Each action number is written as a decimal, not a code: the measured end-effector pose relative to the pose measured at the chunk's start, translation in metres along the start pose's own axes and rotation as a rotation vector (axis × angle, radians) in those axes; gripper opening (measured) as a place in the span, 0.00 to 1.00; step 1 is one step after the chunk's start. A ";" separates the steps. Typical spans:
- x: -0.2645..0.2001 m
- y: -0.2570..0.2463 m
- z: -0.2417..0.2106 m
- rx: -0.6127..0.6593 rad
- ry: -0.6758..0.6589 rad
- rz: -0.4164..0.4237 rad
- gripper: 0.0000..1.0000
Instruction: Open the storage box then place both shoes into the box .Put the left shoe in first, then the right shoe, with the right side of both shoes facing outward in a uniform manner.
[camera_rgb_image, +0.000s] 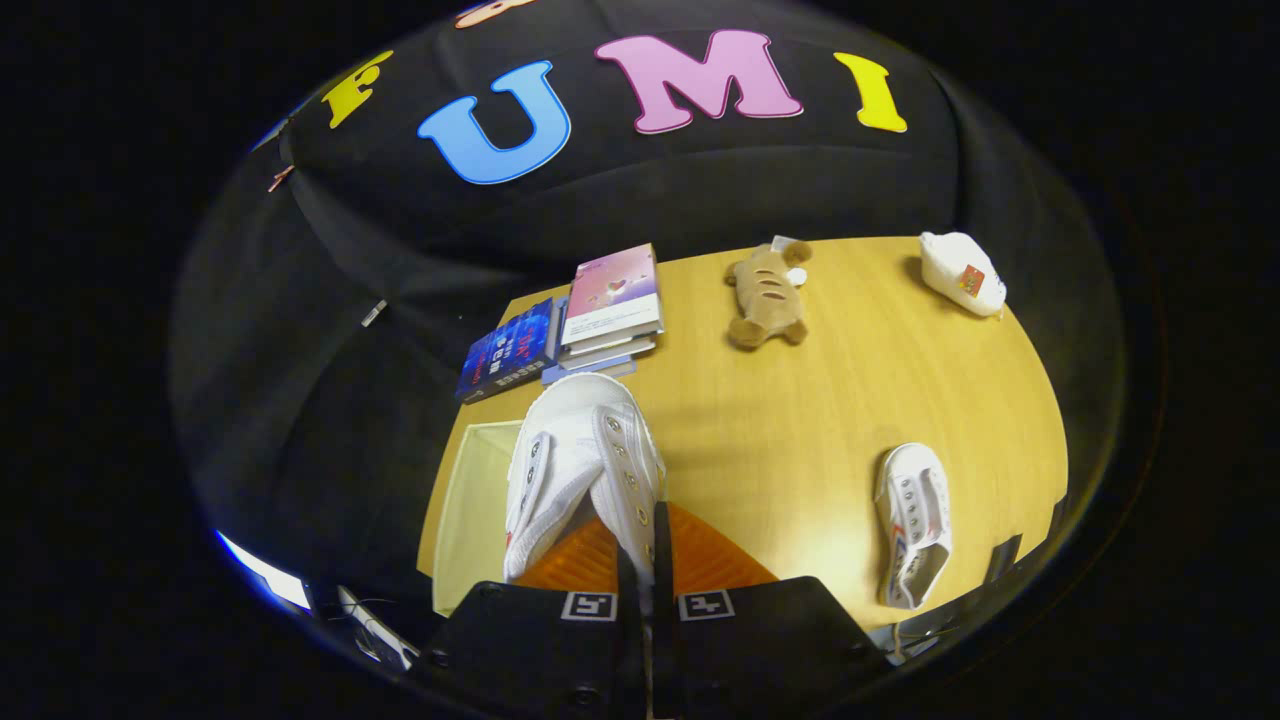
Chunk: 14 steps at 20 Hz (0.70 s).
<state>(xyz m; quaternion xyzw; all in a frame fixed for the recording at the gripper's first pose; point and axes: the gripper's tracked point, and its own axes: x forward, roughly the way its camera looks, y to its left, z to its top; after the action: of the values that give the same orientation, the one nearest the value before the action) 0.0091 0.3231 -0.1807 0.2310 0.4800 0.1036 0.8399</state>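
Claw (645, 560) pinched tight on one white shoe (580, 465), held over the open storage box (470, 520); second shoe (915, 520) lies right on the desk (800, 400).

Dark gripper (644, 560) body, two square coded markers beside the jaws, round screws

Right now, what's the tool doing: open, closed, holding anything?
Tool: closed on the side wall of a white shoe, held up over the open box. The other shoe lies on the table.
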 end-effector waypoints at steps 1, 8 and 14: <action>0.006 0.016 -0.007 0.011 0.030 0.009 0.08; 0.068 0.069 -0.060 0.024 0.139 -0.063 0.08; 0.106 0.083 -0.073 0.093 0.140 -0.142 0.08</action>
<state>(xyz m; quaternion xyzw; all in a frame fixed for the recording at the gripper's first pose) 0.0058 0.4584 -0.2527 0.2273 0.5570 0.0375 0.7979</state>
